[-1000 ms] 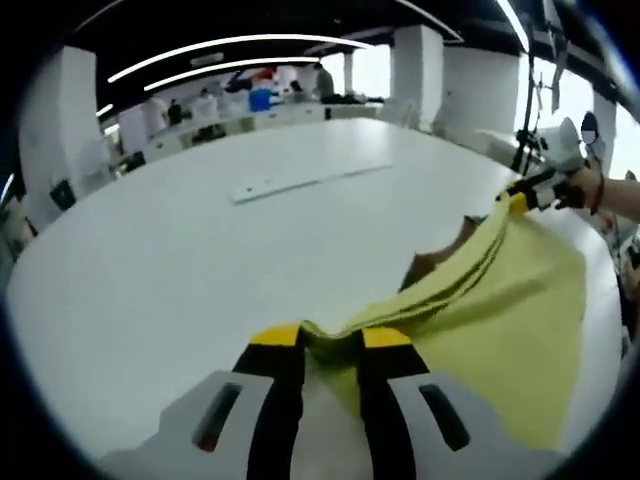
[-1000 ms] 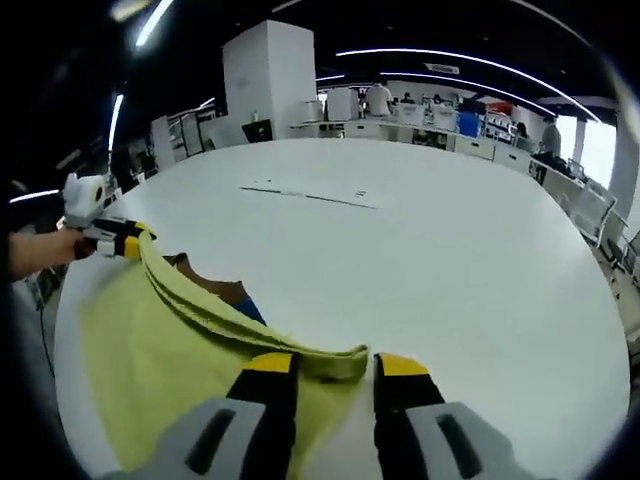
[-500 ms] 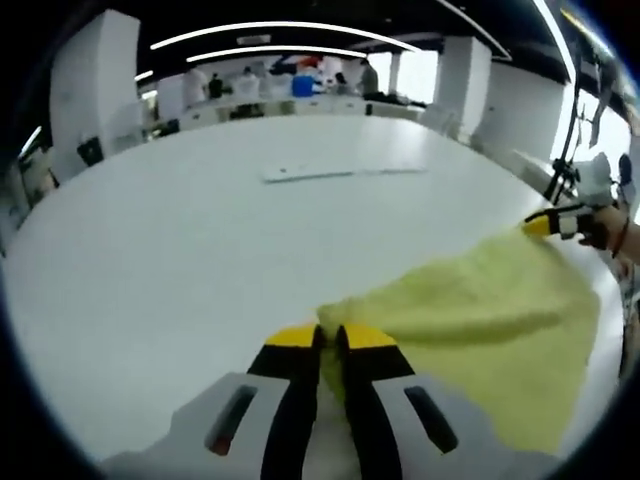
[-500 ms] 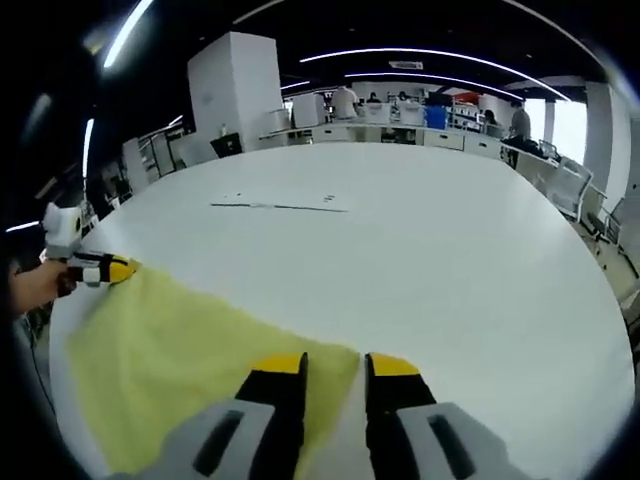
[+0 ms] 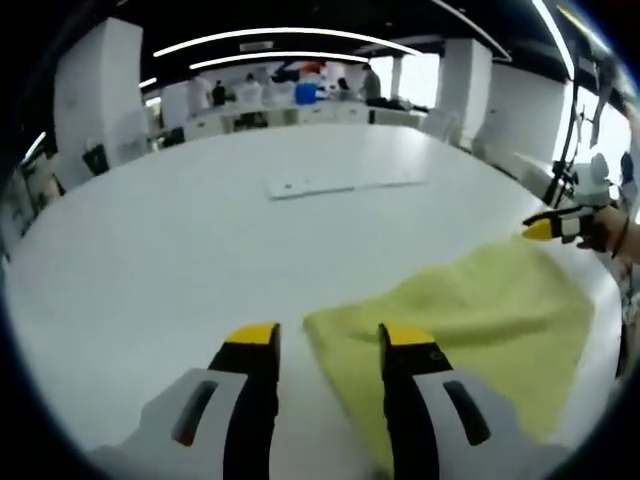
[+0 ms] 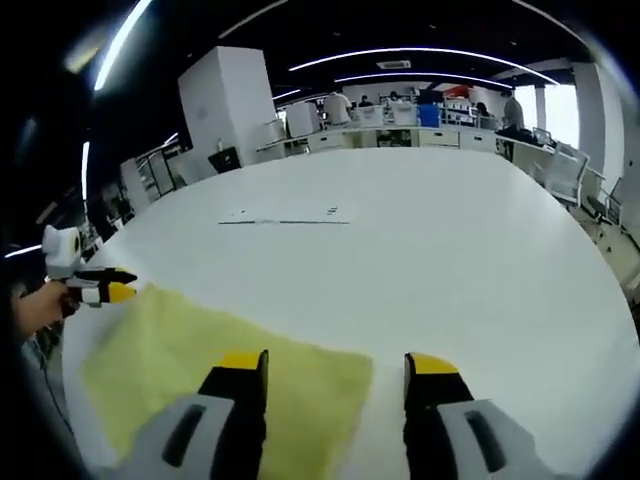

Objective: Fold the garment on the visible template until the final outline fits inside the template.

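On the white table [image 5: 150,270], near its front edge: yellow garment [image 5: 470,320], folded, lying flat, roughly rectangular in outline. No template outline discernible beneath or around it from either view.

Left gripper view:
- Left gripper [image 5: 325,340] low over the table, jaws spread wide, holding nothing. Yellow tips apart, with a near corner of the garment lying between them; right-hand jaw overlaps the cloth's edge in the picture, contact cannot be told.
- Right gripper [image 5: 545,228] entering from the right, held in a person's hand [image 5: 605,225], yellow tip just beside the garment's far corner. Whether touching the cloth: cannot tell.
- Thin white strip [image 5: 345,184] flat on the table toward the far side, well apart from the garment.
- Beyond the far edge: benches, people standing, white columns, ceiling light strips.

Right gripper view:
- Right gripper [image 6: 340,362] low over the table, jaws wide open, gripping nothing. Garment [image 6: 230,375] spread under and between the tips, its near corner reaching partway across the gap; left-hand jaw overlaps the cloth.
- Left gripper [image 6: 105,288] seen at the left, in a hand [image 6: 35,305], yellow tips parted slightly, just beside the garment's far corner, apparently clear of it.
- Thin strip [image 6: 285,216] toward the far side of the table, well apart from the cloth.
- Table surface [image 6: 480,270] bare white to the right of the garment.
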Motion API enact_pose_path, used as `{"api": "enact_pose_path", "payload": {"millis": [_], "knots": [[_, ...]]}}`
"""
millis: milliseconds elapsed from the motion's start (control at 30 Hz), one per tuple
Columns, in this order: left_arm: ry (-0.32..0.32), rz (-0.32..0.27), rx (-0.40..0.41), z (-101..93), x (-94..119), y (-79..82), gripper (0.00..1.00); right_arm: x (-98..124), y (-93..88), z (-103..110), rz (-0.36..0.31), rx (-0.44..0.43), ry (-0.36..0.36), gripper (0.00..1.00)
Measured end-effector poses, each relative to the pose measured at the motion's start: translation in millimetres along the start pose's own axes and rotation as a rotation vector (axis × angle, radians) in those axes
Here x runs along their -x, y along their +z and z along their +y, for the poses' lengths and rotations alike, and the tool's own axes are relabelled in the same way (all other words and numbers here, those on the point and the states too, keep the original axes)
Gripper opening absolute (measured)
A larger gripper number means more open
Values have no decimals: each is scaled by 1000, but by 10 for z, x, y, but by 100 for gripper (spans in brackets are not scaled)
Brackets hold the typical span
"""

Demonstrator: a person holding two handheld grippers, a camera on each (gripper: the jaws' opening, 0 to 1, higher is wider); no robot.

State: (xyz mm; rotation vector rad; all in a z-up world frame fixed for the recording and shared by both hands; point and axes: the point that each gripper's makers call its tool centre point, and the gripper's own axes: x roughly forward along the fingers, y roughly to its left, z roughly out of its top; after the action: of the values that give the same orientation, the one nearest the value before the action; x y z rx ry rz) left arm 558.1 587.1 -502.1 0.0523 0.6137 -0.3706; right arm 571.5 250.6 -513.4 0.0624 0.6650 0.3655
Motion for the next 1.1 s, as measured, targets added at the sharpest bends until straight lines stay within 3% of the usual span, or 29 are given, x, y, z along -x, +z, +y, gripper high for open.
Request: {"api": "enact_pose_path", "payload": {"millis": [233, 333, 433, 733, 1100], "knots": [[-38, -36, 22, -70, 162, 56, 56, 153, -28, 110, 32, 7, 41, 72], [-72, -95, 71, -191, 281, 112, 64, 249, -74, 188, 55, 3, 64, 76], [-99, -121, 48, -227, 357, 118, 70, 346, -118, 252, 65, 21, 84, 78], [-160, -89, -43, -373, 651, -68, 78, 680, -269, 542, 86, 41, 159, 81], [-230, -53, -102, -511, 1046, -370, 79, 969, -583, 688, 130, 55, 225, 81]]}}
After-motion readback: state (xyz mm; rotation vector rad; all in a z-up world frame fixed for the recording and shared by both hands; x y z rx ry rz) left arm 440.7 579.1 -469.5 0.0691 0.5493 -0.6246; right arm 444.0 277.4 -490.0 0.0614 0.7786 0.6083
